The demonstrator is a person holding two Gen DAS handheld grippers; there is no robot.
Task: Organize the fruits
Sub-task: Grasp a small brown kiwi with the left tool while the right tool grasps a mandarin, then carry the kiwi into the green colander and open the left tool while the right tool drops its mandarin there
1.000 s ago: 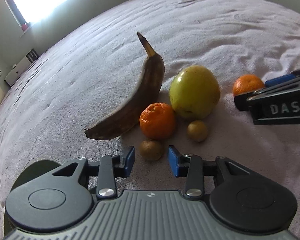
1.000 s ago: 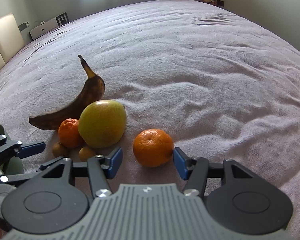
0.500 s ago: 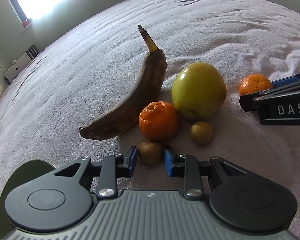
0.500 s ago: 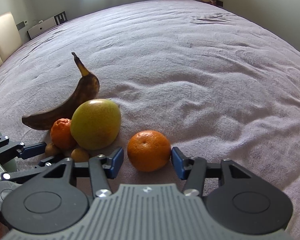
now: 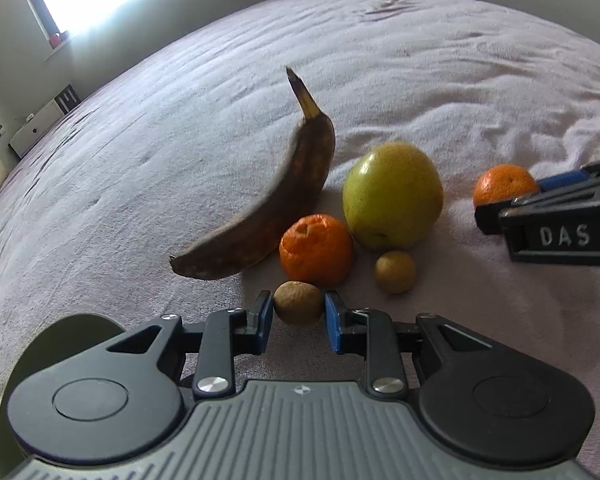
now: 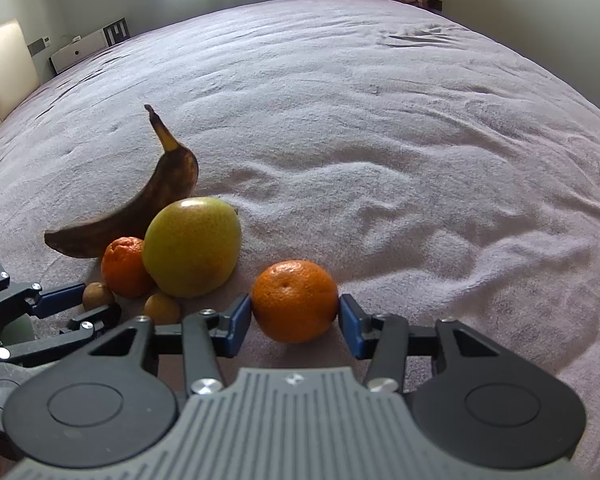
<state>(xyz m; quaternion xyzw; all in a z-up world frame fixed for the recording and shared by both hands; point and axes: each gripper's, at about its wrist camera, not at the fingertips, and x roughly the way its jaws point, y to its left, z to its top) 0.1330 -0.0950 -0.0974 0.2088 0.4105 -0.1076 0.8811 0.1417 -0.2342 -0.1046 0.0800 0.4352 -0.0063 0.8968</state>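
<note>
Now small brown fruit point(image 5: 298, 303) pinched between left fingers point(image 5: 265, 322), tangerine point(image 6: 295, 301) between right fingers point(image 6: 350, 326)

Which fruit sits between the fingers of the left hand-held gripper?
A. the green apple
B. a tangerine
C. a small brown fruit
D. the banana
C: in the left wrist view, the left hand-held gripper has its blue pads closed on the small brown fruit, in front of a tangerine.

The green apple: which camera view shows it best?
The left wrist view: the green apple stands whole and unobstructed there. In the right wrist view a mandarin overlaps its left edge.
</note>
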